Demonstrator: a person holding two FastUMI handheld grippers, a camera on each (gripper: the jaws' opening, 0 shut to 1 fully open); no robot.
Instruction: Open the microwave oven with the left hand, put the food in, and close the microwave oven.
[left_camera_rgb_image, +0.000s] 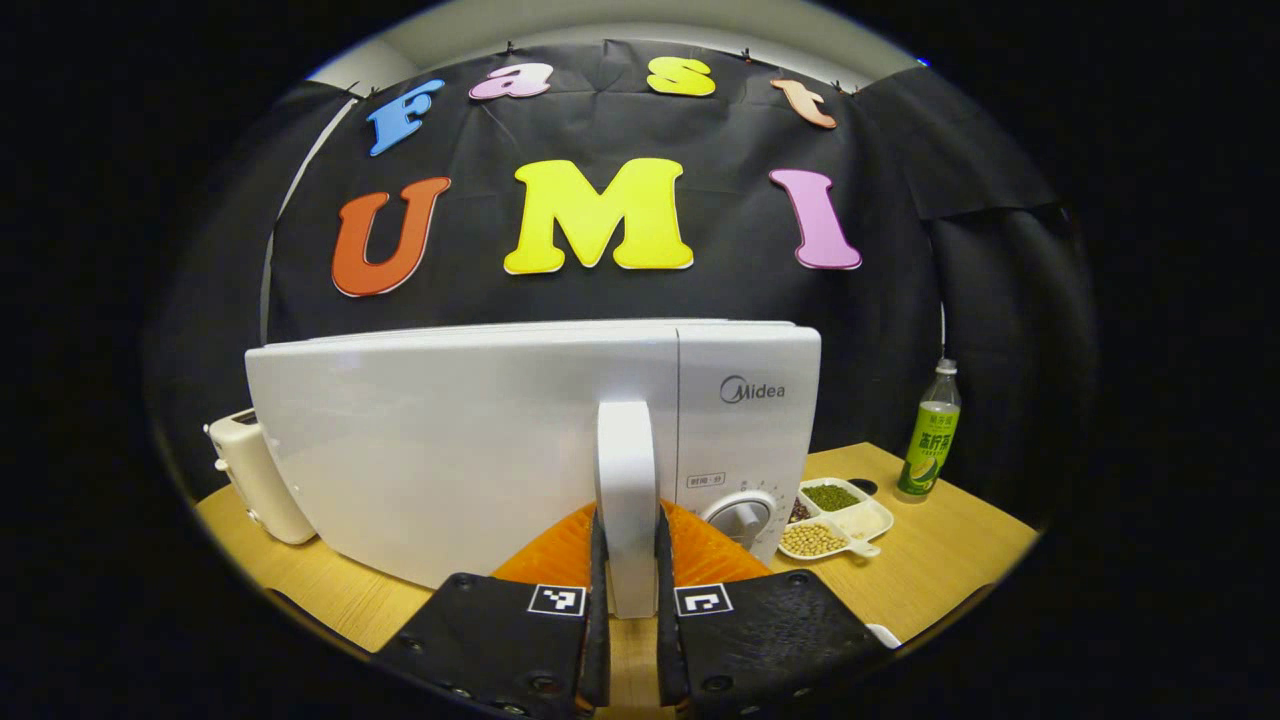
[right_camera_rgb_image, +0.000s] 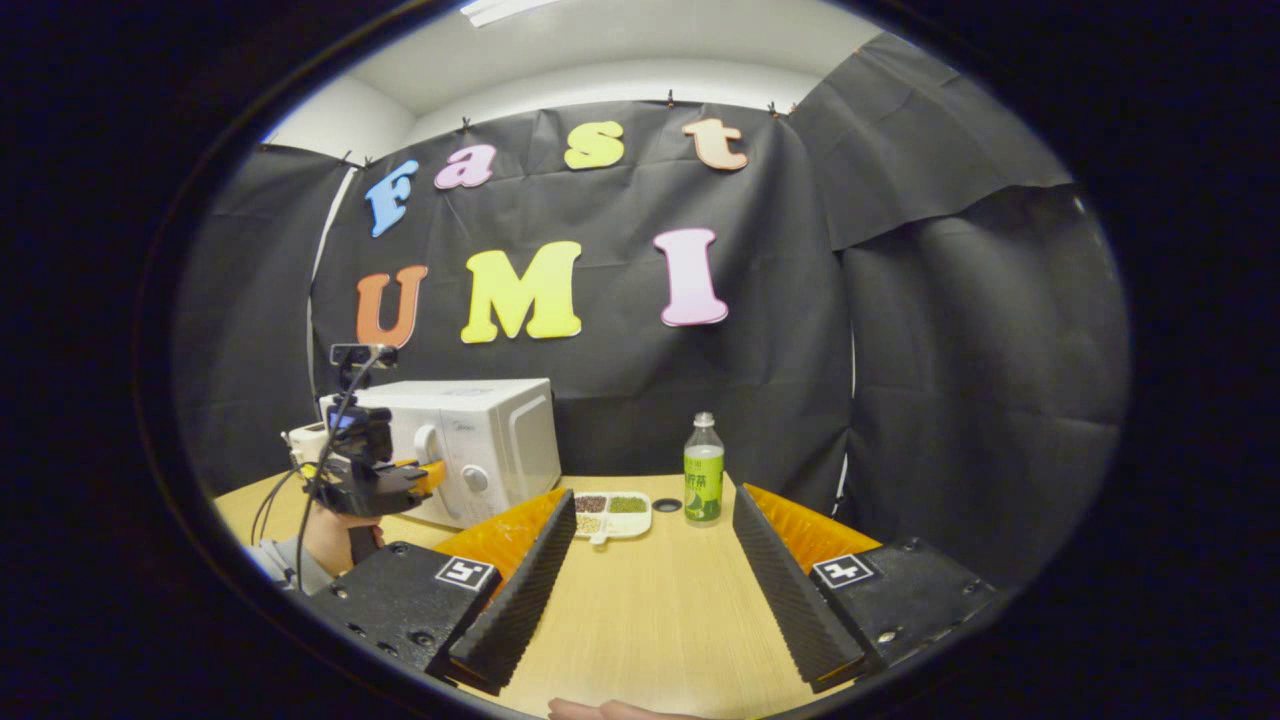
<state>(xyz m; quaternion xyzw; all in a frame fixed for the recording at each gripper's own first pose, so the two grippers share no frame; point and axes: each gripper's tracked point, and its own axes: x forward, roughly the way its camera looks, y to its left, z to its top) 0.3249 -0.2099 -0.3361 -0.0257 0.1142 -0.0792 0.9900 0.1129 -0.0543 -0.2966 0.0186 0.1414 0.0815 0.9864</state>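
Left hand-held gripper (left_camera_rgb_image: 627, 570) around microwave's (left_camera_rgb_image: 480, 440) smooth upright handle (left_camera_rgb_image: 627, 480).

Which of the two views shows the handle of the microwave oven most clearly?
The left gripper view: the handle stands upright and large between the left gripper fingers, which press on both its sides. In the right gripper view the handle is small and far off on the microwave oven, partly behind the left gripper.
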